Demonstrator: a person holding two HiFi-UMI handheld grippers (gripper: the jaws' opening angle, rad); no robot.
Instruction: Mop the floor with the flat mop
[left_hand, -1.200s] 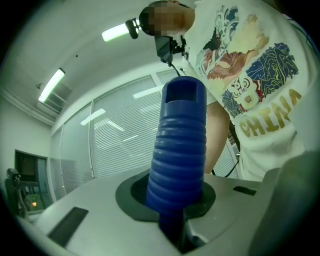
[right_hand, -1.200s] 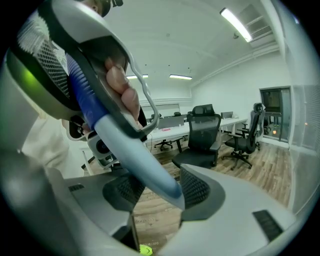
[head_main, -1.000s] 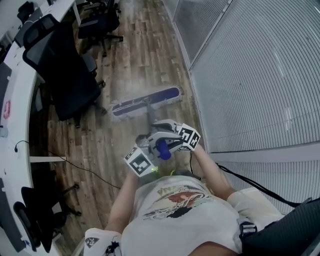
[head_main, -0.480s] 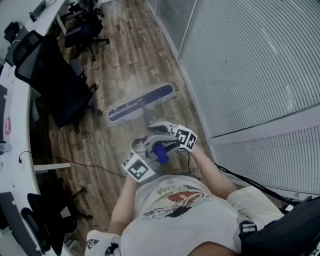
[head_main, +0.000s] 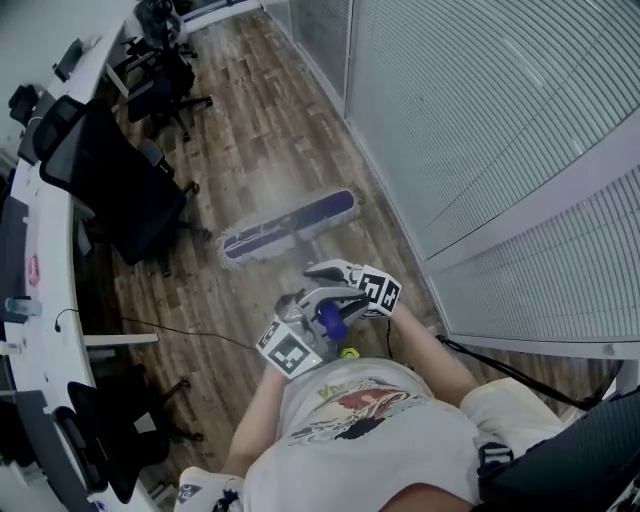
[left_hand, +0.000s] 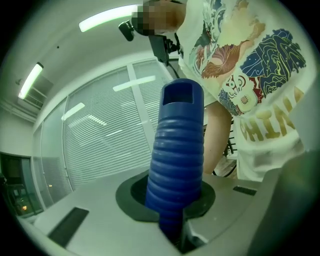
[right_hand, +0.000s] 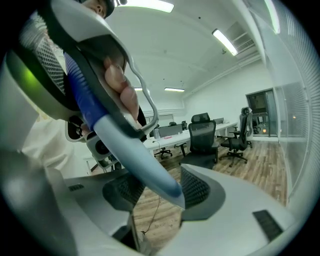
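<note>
Left tool (head_main: 312, 322) clamps the blue ribbed grip (left_hand: 177, 150), right tool (head_main: 325, 285) pinches the shaft (right_hand: 137, 162) lower, keeping the mop head (head_main: 290, 225) flat on the floor (head_main: 250, 130)

floor (head_main: 262, 130): wooden planks | flat mop (head_main: 290, 226): its pad lies flat on the planks, near the glass wall (head_main: 480, 130) | black office chair (head_main: 110, 185): stands at left | thin cable (head_main: 190, 330): lies on planks
</note>
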